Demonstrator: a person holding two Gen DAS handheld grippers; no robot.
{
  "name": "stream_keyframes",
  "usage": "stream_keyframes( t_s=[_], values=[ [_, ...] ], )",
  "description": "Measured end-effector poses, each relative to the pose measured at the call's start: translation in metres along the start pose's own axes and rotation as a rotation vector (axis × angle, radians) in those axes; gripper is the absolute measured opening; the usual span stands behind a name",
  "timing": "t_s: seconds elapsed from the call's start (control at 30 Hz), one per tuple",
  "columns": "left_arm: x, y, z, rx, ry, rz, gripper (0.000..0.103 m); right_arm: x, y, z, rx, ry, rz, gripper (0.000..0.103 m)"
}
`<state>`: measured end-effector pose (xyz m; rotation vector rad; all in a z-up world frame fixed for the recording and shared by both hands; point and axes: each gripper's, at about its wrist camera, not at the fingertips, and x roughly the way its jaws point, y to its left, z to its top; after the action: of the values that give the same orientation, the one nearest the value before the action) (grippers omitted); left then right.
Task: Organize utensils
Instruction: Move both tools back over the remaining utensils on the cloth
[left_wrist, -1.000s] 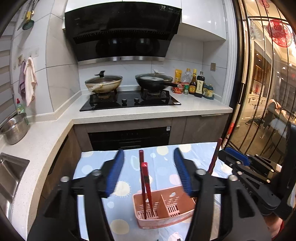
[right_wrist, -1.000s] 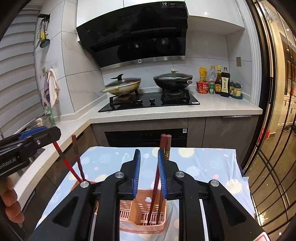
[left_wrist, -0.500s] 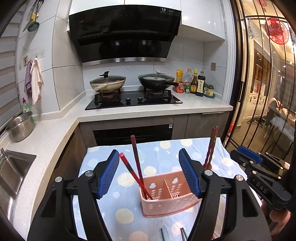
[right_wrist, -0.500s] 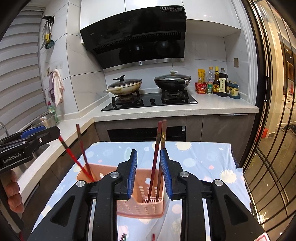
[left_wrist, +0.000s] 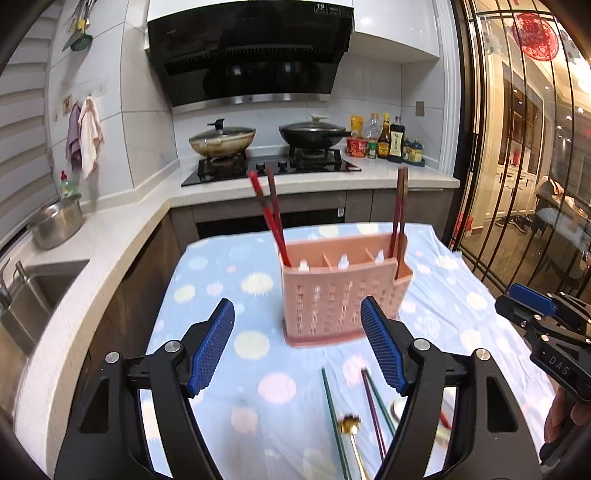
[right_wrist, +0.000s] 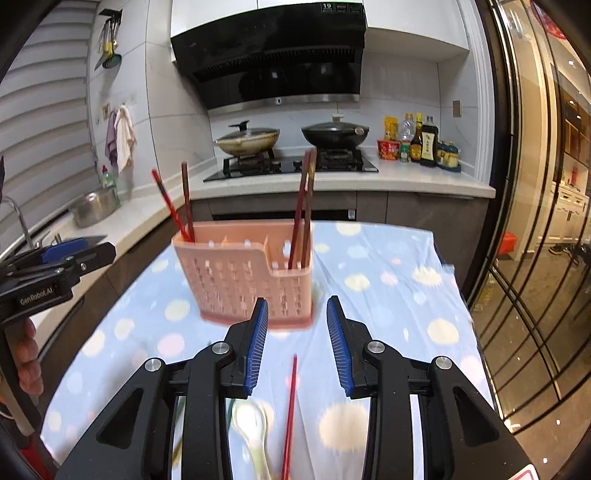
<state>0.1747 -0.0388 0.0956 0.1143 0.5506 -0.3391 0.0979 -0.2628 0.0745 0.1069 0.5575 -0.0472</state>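
Note:
A pink slotted utensil basket (left_wrist: 340, 291) stands on the spotted blue tablecloth (left_wrist: 221, 288). It also shows in the right wrist view (right_wrist: 247, 280). Red chopsticks (left_wrist: 271, 218) lean in its left compartment and a dark red pair (left_wrist: 399, 206) stands in its right one. My left gripper (left_wrist: 297, 347) is open and empty, just in front of the basket. My right gripper (right_wrist: 295, 343) is open and empty, behind the basket's right end. Loose chopsticks (left_wrist: 334, 417) and a gold spoon (left_wrist: 352, 432) lie near me. A red chopstick (right_wrist: 290, 410) and a white spoon (right_wrist: 253, 421) lie under my right gripper.
A counter with a steel bowl (left_wrist: 57, 225) and a sink (left_wrist: 33, 295) runs along the left. A hob with two lidded pans (left_wrist: 221, 140) and sauce bottles (left_wrist: 391, 142) is at the back. A glass door (left_wrist: 517, 166) is on the right.
Both grippers have pulled back and down from the basket. The right gripper has opened and let go of the dark red chopsticks, which now stand in the right compartment.

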Motion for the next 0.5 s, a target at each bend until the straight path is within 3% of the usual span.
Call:
stream_keyframes(
  t_s=[0.37, 0.5],
  values=[
    [0.002, -0.006, -0.109, -0.028, 0.223, -0.027, 0.067, -0.027, -0.010, -0.111, 0.113, 0.168, 0.019, 0.033],
    [0.007, -0.011, -0.145, -0.021, 0.304, -0.030, 0.067, -0.028, -0.004, -0.135, 0.115, 0.205, 0.010, 0.033]
  ],
)
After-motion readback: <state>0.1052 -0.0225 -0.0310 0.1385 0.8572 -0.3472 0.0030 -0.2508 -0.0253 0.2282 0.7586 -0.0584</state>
